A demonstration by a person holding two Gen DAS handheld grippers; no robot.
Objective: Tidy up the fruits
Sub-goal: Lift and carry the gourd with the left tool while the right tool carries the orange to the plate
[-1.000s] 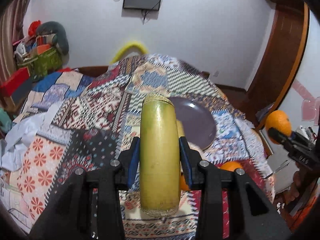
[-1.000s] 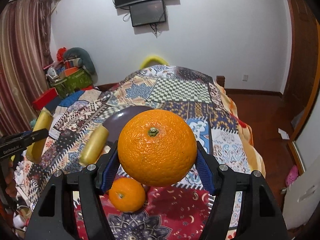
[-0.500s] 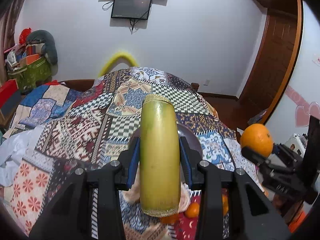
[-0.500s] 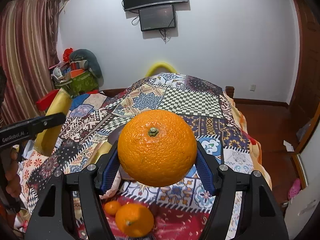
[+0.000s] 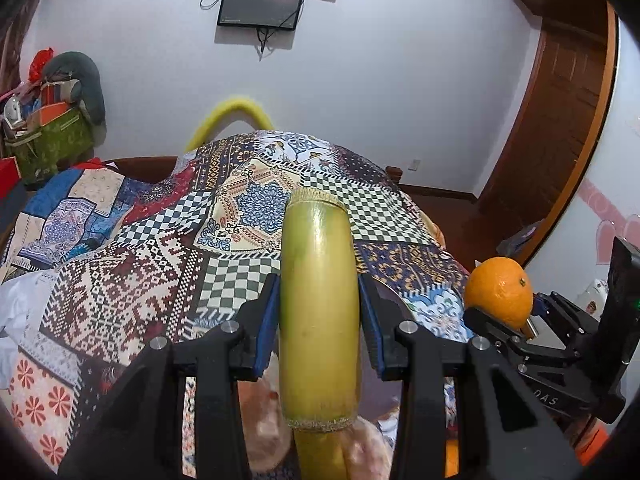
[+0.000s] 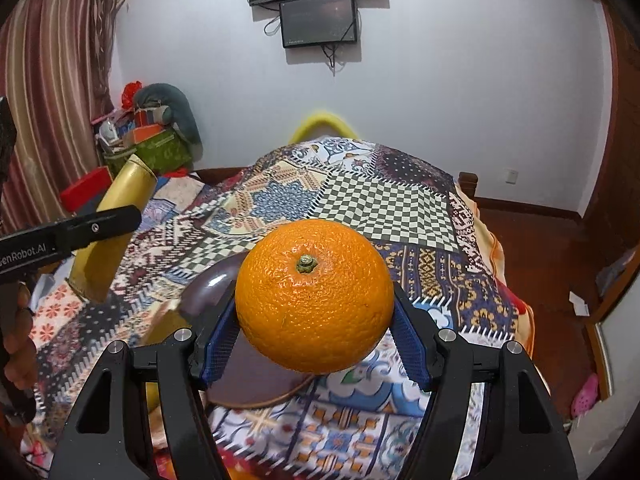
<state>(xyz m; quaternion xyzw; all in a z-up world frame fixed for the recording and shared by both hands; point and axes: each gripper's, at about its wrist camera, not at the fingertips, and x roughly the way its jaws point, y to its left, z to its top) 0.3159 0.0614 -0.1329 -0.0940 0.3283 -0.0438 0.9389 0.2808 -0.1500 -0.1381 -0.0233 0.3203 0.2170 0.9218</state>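
My left gripper [image 5: 319, 312] is shut on a yellow-green sugarcane piece [image 5: 318, 304] and holds it above the patchwork bed. That piece also shows at the left of the right wrist view [image 6: 114, 228]. My right gripper [image 6: 314, 320] is shut on a large orange [image 6: 314, 296], held above a dark purple plate [image 6: 248, 364]. The same orange shows at the right of the left wrist view [image 5: 500, 292]. Another sugarcane piece [image 5: 320, 456] lies below my left gripper, mostly hidden.
The bed is covered by a patchwork quilt [image 5: 256, 196]. A pale cloth [image 5: 264, 420] lies under the left gripper. Bags and boxes [image 6: 148, 144] are piled at the far left. A wooden door [image 5: 556, 120] and bare floor [image 6: 532, 248] lie to the right.
Both grippers have risen and tilted up with their fruit. The loose oranges on the red cloth have dropped out of the right wrist view; the plate now sits under the held orange.
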